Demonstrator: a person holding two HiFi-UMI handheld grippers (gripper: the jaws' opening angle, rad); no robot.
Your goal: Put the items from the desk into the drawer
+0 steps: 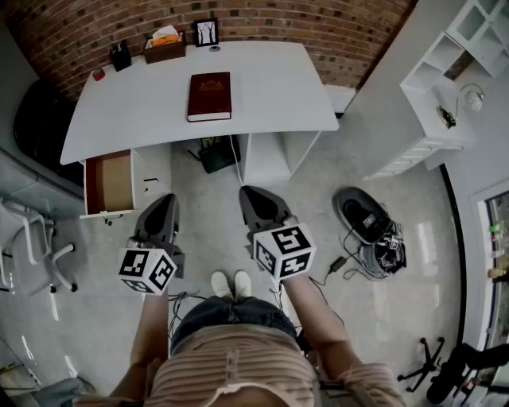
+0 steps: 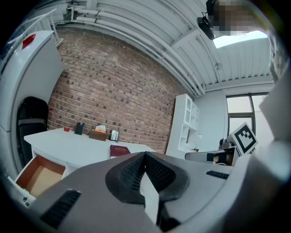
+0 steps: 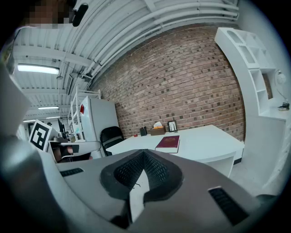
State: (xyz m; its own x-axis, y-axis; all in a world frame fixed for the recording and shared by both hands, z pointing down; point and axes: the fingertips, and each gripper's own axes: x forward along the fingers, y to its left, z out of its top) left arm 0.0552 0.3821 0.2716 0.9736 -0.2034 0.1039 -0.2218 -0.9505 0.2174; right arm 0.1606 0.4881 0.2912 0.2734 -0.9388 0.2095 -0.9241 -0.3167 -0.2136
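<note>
Person standing back from the white surface point(image 1: 270, 87), shoes point(image 1: 231, 284) on the pale floor, one tool in each hand, both held out in front and close to level. Left tool point(image 1: 163, 199): jaws together, tips meeting in a point, nothing between them. Right tool point(image 1: 250, 191): same, jaws together and empty. Both hang in the air over the floor, well apart from the surface and touching nothing. The dark red book point(image 1: 210, 95) lies flat and closed near the middle of the surface, a little toward its front edge. Along the back edge, by the brick wall point(image 1: 318, 24): a black pen holder point(image 1: 121, 57), a brown tissue box point(image 1: 165, 48) with an orange and white tissue sticking up, and a black picture frame point(image 1: 206, 32) standing upright just beside the box; a small red object point(image 1: 98, 74) sits at the far left corner (too small to identify). The drawer point(image 1: 111, 183) at the left end under the surface is pulled out, its brown inside bare as far as can be seen. It lies just ahead of the left tool. White shelf unit point(image 1: 445, 87) stands off to the right.
</note>
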